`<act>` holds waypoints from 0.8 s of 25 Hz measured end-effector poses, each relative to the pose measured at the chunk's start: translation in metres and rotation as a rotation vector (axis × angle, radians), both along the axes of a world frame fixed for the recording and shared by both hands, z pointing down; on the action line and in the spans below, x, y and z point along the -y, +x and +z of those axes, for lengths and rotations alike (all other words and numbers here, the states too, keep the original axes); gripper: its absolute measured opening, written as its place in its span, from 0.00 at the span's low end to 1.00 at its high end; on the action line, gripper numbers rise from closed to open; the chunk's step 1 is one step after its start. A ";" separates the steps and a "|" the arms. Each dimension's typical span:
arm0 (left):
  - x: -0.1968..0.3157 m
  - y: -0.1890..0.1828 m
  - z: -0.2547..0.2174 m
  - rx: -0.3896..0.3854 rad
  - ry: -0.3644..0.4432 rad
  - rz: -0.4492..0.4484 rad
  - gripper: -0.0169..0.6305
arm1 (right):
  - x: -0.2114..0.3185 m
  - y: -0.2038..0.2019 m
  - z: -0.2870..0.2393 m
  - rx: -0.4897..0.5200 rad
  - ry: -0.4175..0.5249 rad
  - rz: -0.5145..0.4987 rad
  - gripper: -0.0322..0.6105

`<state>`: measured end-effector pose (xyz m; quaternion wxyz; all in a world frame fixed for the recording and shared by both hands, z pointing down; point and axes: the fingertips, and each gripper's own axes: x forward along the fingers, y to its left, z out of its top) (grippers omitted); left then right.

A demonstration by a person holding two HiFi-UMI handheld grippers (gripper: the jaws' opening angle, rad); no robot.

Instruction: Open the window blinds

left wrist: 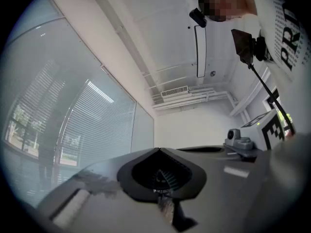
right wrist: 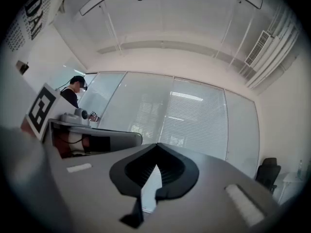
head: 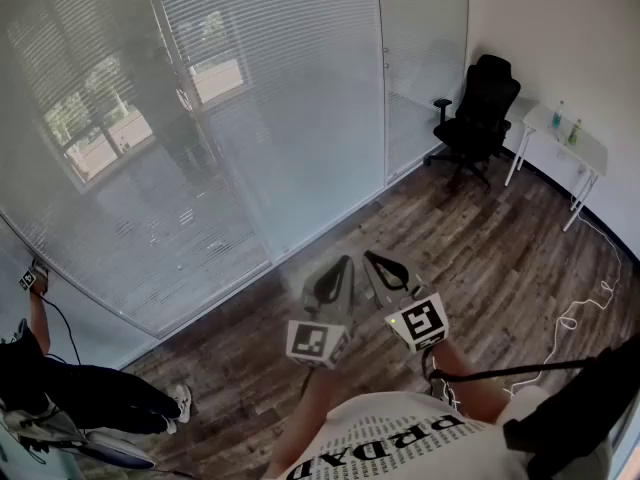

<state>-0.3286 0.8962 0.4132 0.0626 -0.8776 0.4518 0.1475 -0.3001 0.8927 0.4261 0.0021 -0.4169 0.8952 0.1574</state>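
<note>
1. Blinds [head: 270,98] lie ahead & up-left of both tongs, well apart. L tongs [head: 340,268] sit on the nearer side.
2. L tongs & R tongs [head: 383,266]: both closed, empty, side by side.
3. Blinds: white, slats horiz., lowered over glass wall [head: 425,58], partly see-through. Cord/wand not made out.

Two hand-held grippers [head: 346,262] [head: 371,257], one chair [head: 481,103]

Second person [head: 100,396] cut off at lower left edge; desk items [head: 575,133] too small to identify
</note>
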 end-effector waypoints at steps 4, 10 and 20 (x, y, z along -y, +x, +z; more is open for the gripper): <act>0.002 -0.001 0.003 -0.001 0.006 0.005 0.02 | 0.003 -0.002 0.001 0.020 0.020 0.001 0.05; 0.003 -0.005 0.023 0.068 -0.038 0.013 0.02 | 0.001 -0.005 0.008 0.090 -0.019 -0.015 0.05; 0.001 -0.014 0.022 0.073 -0.039 0.038 0.02 | 0.004 -0.012 0.006 0.038 -0.017 0.006 0.05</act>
